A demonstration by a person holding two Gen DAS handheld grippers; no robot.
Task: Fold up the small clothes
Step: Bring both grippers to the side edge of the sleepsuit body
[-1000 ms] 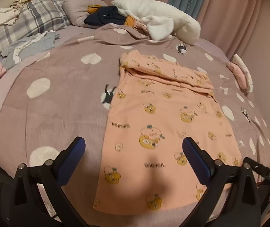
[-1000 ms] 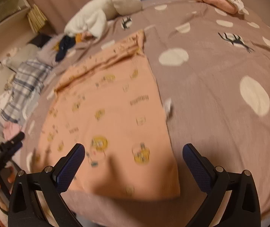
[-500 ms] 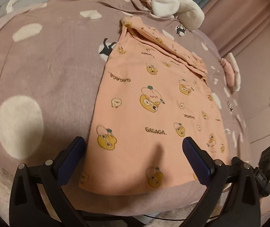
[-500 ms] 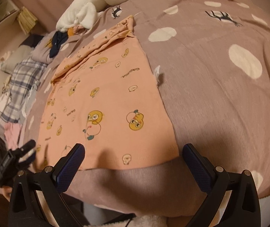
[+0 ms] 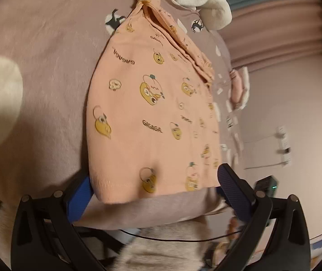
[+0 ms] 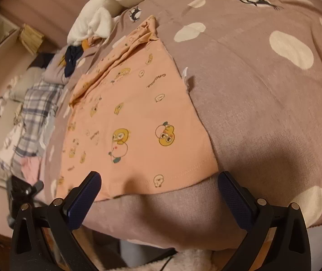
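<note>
Bed cover (image 6: 262,103): mauve, soft pile, printed with cream ovals and small black cat figures; spread over the bed.
White fleece item (image 6: 106,11): bunched at the far end of the bed.
Dark navy garment (image 6: 71,59): crumpled, just below the white fleece, with an orange scrap beside it.
Plaid cloth (image 6: 36,110): grey and white check, heaped at the bed's left side.
Pink cloth (image 6: 31,167): small heap below the plaid.
Pink and white folded pile (image 5: 238,88): at the bed's right edge.
Curtains (image 5: 271,22): pink, with a teal panel above.
</note>
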